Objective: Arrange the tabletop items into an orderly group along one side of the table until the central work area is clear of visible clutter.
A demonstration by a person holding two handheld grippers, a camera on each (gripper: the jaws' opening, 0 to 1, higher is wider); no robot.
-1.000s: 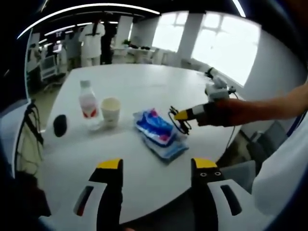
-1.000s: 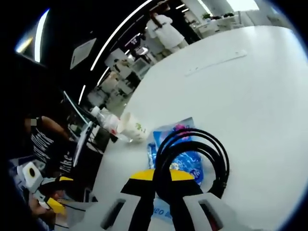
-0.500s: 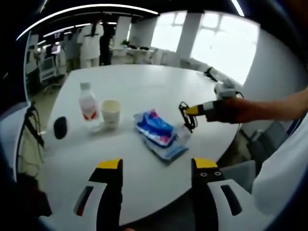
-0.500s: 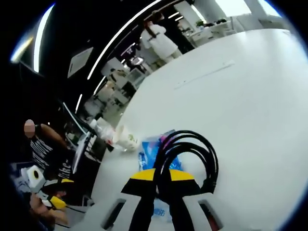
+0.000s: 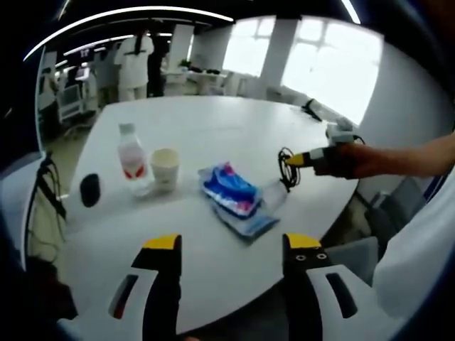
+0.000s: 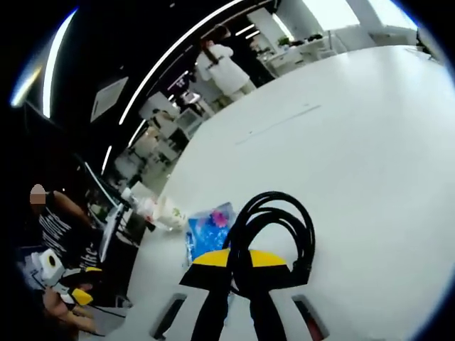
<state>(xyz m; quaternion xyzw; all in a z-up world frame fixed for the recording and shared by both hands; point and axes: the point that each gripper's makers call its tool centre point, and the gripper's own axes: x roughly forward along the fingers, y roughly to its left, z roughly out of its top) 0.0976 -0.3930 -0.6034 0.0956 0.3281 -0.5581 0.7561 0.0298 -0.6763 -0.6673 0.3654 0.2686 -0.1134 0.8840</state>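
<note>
In the left gripper view, the white surface (image 5: 213, 135) carries a loose row: a black oval object (image 5: 89, 189) at far left, then a clear water bottle (image 5: 131, 155) standing upright with its cap up, and a paper cup (image 5: 164, 167) just beside it, mouth up. To the right lies a blue plastic packet (image 5: 234, 199), flat, its long axis running from far-left to near-right.

Right of the packet is the right gripper (image 5: 297, 160), coming in from the right edge with a person's arm behind it, its yellow tips pointing left. A coil of black cable (image 5: 288, 168) hangs from those tips, just beside the packet's right end; whether it touches the surface I can't tell.

The left gripper (image 5: 229, 245) hovers at the near edge of the surface, its jaws spread wide apart with nothing between them.

Over to the right gripper view: the right gripper (image 6: 239, 260) has its yellow-tipped jaws pinched tight on the cable (image 6: 274, 227), whose loop stands up and away from the tips. Behind it sit the packet (image 6: 207, 233) and, farther off, the cup (image 6: 173, 212). This view also catches the left gripper (image 6: 82, 295) at lower left and people in white coats (image 6: 226, 65) beyond the far edge of the surface.
</note>
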